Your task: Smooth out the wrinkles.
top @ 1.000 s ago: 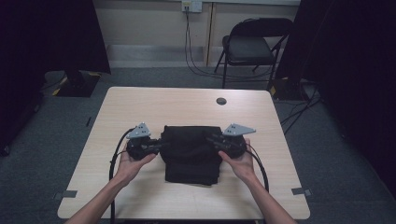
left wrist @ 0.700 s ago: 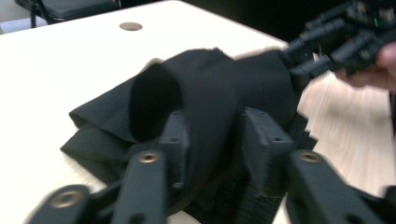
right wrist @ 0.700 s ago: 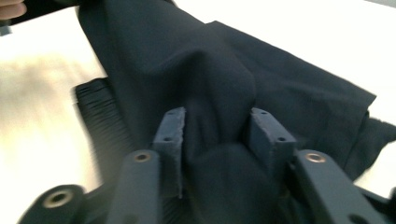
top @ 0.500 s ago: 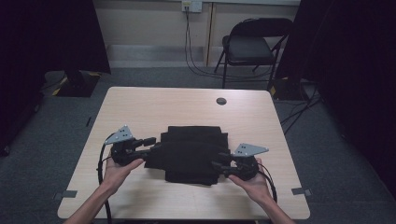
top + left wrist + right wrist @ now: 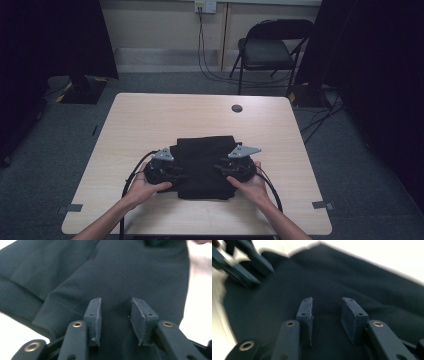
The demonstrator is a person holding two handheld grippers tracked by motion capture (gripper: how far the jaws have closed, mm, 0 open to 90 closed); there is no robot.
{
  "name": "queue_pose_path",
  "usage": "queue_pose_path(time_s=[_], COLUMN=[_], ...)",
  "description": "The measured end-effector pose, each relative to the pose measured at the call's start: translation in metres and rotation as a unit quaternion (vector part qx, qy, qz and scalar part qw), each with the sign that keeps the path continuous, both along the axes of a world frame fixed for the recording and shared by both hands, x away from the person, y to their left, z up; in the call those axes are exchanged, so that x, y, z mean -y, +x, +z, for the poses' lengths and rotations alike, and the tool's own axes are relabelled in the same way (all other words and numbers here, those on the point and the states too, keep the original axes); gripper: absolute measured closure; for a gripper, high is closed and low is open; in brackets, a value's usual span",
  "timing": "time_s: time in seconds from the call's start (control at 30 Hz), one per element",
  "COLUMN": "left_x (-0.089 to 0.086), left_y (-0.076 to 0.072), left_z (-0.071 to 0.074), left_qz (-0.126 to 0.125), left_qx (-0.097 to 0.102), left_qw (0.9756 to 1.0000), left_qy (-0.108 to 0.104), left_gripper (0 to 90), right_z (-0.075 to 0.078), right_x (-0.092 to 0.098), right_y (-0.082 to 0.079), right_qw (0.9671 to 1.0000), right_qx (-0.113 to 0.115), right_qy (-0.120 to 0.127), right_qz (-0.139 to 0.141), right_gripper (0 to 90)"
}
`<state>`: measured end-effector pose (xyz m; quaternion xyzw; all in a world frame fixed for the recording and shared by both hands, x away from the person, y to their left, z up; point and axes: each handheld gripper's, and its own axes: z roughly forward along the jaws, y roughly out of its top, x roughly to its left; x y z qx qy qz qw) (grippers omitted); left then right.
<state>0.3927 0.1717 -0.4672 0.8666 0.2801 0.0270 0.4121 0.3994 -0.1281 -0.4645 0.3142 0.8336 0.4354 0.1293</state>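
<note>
On table (image 5: 150, 120): both tongs (image 5: 181, 176) (image 5: 216, 169) apart over black cloth (image 5: 202, 155); chair (image 5: 267, 50) behind.

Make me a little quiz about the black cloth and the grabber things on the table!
1. True or false: the folded black cloth lies on the wooden table.
2. Which hand-held gripper is over the cloth? A) left hand-held gripper alone B) right hand-held gripper alone C) both
3. Fill in: in each gripper view the jaws stand ____, pads apart above the fabric.

Key: 1 true; 2 C; 3 open
</note>
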Motion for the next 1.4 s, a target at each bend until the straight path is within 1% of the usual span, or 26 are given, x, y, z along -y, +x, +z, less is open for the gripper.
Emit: queue_pose_path(time_s=[0.07,0.17,0.23,0.3,0.37,0.47,0.5,0.53,0.57,0.6,0.63,0.7,0.73,0.77,0.8,0.83,0.87,0.93,0.97,1.03,1.07,1.2,1.23,1.3,1.33,1.4], left_x=[-0.001,0.004,0.012,0.024,0.034,0.041,0.043,0.043,0.043,0.044,0.045,0.045,0.046,0.047,0.048,0.051,0.053,0.062,0.064,0.068,0.068,0.065,0.065,0.067,0.068,0.068], left_y=[-0.003,-0.005,-0.005,-0.005,-0.005,-0.009,-0.011,-0.014,-0.015,-0.014,-0.013,-0.013,-0.014,-0.013,-0.013,-0.014,-0.014,-0.015,-0.015,-0.012,-0.012,-0.007,-0.007,-0.008,-0.010,-0.011], left_z=[0.004,0.016,0.017,0.013,0.006,0.000,-0.002,-0.004,-0.004,-0.005,-0.005,-0.002,0.002,0.005,0.011,0.015,0.016,0.008,0.003,-0.012,-0.015,-0.019,-0.020,-0.019,-0.018,-0.018], left_qz=[0.004,0.014,0.009,-0.007,-0.023,-0.020,-0.026,-0.032,-0.031,-0.026,-0.021,-0.017,-0.021,-0.024,-0.027,-0.033,-0.036,-0.044,-0.045,-0.034,-0.034,-0.032,-0.032,-0.036,-0.037,-0.032], left_qx=[-0.004,0.023,0.027,0.024,0.015,0.014,0.019,0.027,0.029,0.024,0.018,0.027,0.028,0.027,0.024,0.020,0.016,0.020,0.017,0.001,-0.002,-0.019,-0.018,-0.005,0.001,0.001], left_qw=[0.9997,0.9985,0.9983,0.9989,0.9993,0.9997,0.9994,0.9990,0.9990,0.9993,0.9995,0.9994,0.9994,0.9993,0.9989,0.9980,0.9976,0.9983,0.9985,0.9994,0.9994,0.9990,0.9991,0.9992,0.9993,0.9995], left_qy=[-0.022,-0.047,-0.052,-0.040,-0.024,-0.005,0.006,0.013,0.015,0.016,0.014,0.011,0.001,-0.005,-0.030,-0.050,-0.057,-0.032,-0.026,-0.004,-0.009,-0.023,-0.022,-0.012,-0.006,-0.006], left_gripper=[53.2,49.7,51.0,53.3,52.2,50.5,50.5,50.5,50.6,50.6,50.9,54.2,55.4,56.2,57.1,58.5,59.0,59.8,59.7,59.2,59.1,58.6,58.7,58.7,58.7,58.7], right_z=[-0.011,-0.013,-0.013,-0.015,-0.017,-0.015,-0.012,-0.006,0.001,0.007,0.017,0.026,0.028,0.029,0.029,0.027,0.025,0.019,0.012,0.003,-0.003,-0.019,-0.021,-0.024,-0.025,-0.028], right_x=[0.005,0.009,0.011,0.011,0.011,0.012,0.011,0.013,0.015,0.017,0.019,0.018,0.017,0.013,0.010,0.004,-0.001,-0.009,-0.014,-0.021,-0.024,-0.028,-0.028,-0.027,-0.027,-0.028], right_y=[-0.006,-0.014,-0.019,-0.024,-0.029,-0.035,-0.037,-0.038,-0.037,-0.033,-0.023,0.004,0.015,0.033,0.043,0.057,0.067,0.083,0.091,0.100,0.105,0.111,0.111,0.112,0.112,0.114], right_qw=[0.9999,0.9997,0.9996,0.9991,0.9988,0.9982,0.9977,0.9976,0.9983,0.9988,0.9995,0.9998,0.9999,1.0000,0.9999,0.9999,0.9999,0.9994,0.9990,0.9986,0.9979,0.9966,0.9966,0.9964,0.9963,0.9956], right_qx=[-0.002,-0.004,-0.017,-0.023,-0.035,-0.039,-0.041,-0.034,-0.025,-0.020,-0.006,-0.008,-0.004,-0.003,-0.011,-0.009,-0.010,-0.033,-0.045,-0.053,-0.064,-0.080,-0.080,-0.078,-0.079,-0.080], right_qy=[-0.012,-0.025,-0.020,-0.023,-0.016,-0.019,-0.021,-0.023,-0.010,0.003,0.012,0.012,0.011,0.006,0.008,0.006,0.002,0.006,0.005,-0.003,-0.002,-0.015,-0.019,-0.034,-0.033,-0.049], right_qz=[-0.003,0.006,0.013,0.027,0.029,0.041,0.049,0.055,0.052,0.045,0.030,0.017,0.011,0.001,-0.001,-0.001,0.002,0.005,0.005,0.005,0.007,0.007,0.006,0.003,0.002,0.005], right_gripper=[55.5,53.5,53.6,54.2,54.7,56.6,56.9,59.4,59.2,58.1,55.6,49.2,46.3,40.6,37.9,35.4,32.8,27.3,26.6,23.4,22.7,19.4,19.9,20.2,20.5,20.4])
